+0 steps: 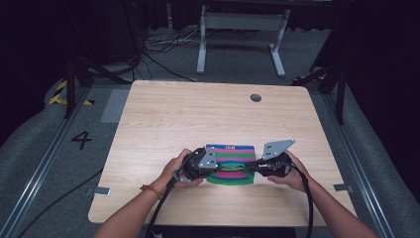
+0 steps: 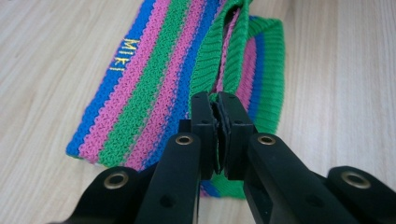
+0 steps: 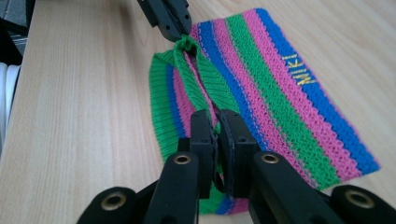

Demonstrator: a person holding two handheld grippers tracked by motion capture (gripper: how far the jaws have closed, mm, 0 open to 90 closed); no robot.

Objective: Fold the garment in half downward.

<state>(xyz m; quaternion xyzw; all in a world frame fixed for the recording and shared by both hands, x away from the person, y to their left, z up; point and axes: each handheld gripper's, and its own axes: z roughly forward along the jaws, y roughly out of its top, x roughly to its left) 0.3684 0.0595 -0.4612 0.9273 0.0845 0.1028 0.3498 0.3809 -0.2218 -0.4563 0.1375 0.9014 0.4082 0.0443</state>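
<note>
Two claws over a wooden bench (image 1: 163, 114), left claw (image 2: 218, 105) and right claw (image 3: 217, 122) each clamped tight on the green ribbed edge of a striped knitted cloth (image 1: 231, 153).

The striped cloth (image 2: 154, 88) is coarse ribbed knit, lying on a smooth, matt pale wood-grain table (image 1: 168, 114).

Even overhead light brightens the table (image 1: 163, 114), surroundings dark; both gripper views stay sharp.
</note>
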